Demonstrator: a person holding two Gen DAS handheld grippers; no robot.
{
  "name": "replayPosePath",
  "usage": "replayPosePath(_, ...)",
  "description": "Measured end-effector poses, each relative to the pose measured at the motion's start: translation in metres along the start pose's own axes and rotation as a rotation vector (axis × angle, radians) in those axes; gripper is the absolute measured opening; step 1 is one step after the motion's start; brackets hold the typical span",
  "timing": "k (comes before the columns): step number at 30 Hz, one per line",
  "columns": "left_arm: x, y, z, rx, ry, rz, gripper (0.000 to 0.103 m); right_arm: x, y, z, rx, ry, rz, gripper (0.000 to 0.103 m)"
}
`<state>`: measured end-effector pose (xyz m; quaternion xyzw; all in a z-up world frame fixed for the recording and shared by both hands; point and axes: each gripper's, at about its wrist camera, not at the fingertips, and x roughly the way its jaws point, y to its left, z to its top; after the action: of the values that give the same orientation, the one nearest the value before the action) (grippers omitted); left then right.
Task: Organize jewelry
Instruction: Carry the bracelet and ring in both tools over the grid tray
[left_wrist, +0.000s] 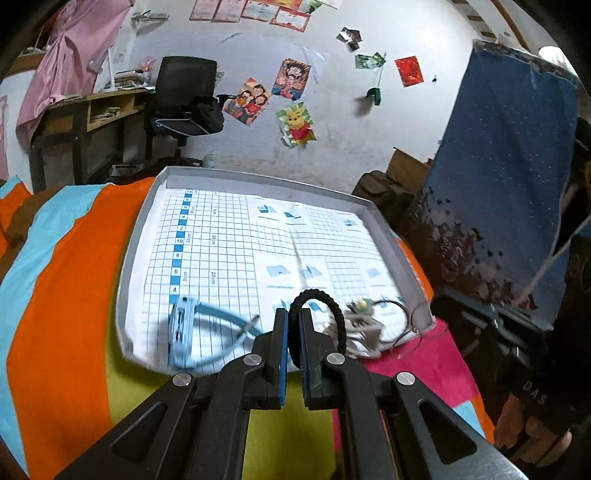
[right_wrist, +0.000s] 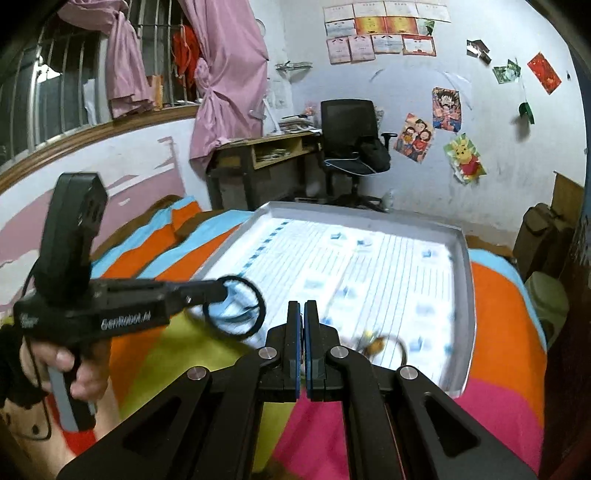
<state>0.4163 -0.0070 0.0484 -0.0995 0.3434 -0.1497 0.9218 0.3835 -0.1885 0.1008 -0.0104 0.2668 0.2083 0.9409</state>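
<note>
A shallow grey tray (left_wrist: 137, 236) lined with grid paper lies on the striped bedspread. My left gripper (left_wrist: 293, 314) is shut on a black beaded bracelet (left_wrist: 334, 306), held just above the tray's near edge. In the right wrist view that left gripper (right_wrist: 221, 286) comes in from the left in a person's hand (right_wrist: 79, 373), the black bracelet (right_wrist: 236, 308) hanging from its tips. A light blue band (left_wrist: 184, 332) lies at the tray's near left. A hair tie with a yellow-white ornament (left_wrist: 360, 306) sits at the near right. My right gripper (right_wrist: 303, 308) is shut, with nothing seen between its fingers.
The tray (right_wrist: 467, 280) rests on a bed with an orange, blue, yellow and pink cover (left_wrist: 74, 295). A blue dotted cloth (left_wrist: 509, 166) hangs to the right. A desk (right_wrist: 258, 155) and a black office chair (right_wrist: 347, 140) stand against the far wall.
</note>
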Motion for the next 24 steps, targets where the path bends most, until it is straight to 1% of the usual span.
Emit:
replayPosePath(4,0.018,0.006,-0.001,-0.029,0.010,0.012,0.006,0.026,-0.014,0.005,0.020,0.028,-0.047,0.002)
replayPosePath(6,0.026,0.008,-0.003,-0.038,0.019,0.019,0.006,0.036,-0.022,-0.001,0.039,0.049,-0.072,0.002)
replayPosePath(10,0.036,0.004,-0.007,-0.024,0.050,0.058,0.006,0.046,-0.036,-0.019,0.082,0.093,-0.110,0.002)
replayPosePath(14,0.037,0.002,-0.009,-0.034,0.083,0.095,0.007,0.050,-0.046,-0.029,0.096,0.141,-0.116,0.003)
replayPosePath(15,0.037,0.000,-0.009,-0.034,0.085,0.097,0.007,0.047,-0.048,-0.031,0.099,0.143,-0.118,0.005)
replayPosePath(16,0.033,0.000,-0.010,-0.033,0.076,0.100,0.008,0.045,-0.050,-0.031,0.101,0.140,-0.118,0.013)
replayPosePath(17,0.030,-0.002,-0.011,-0.031,0.066,0.104,0.011,0.041,-0.051,-0.032,0.103,0.131,-0.121,0.019)
replayPosePath(18,0.027,-0.003,-0.012,-0.025,0.053,0.108,0.019,0.035,-0.053,-0.033,0.105,0.118,-0.125,0.035)
replayPosePath(19,0.023,-0.004,-0.012,-0.021,0.042,0.110,0.024,0.028,-0.053,-0.034,0.108,0.098,-0.132,0.041)
replayPosePath(21,0.013,-0.008,-0.016,-0.022,0.008,0.112,0.048,0.017,-0.053,-0.034,0.111,0.071,-0.131,0.041)
replayPosePath(22,0.007,-0.009,-0.018,-0.026,-0.010,0.115,0.055,0.009,-0.052,-0.035,0.110,0.054,-0.136,0.041)
replayPosePath(23,0.000,-0.011,-0.020,-0.033,-0.038,0.119,0.067,0.003,-0.051,-0.035,0.110,0.038,-0.140,0.041)
replayPosePath(24,-0.008,-0.012,-0.022,-0.040,-0.069,0.124,0.072,-0.005,-0.051,-0.037,0.110,0.021,-0.143,0.041)
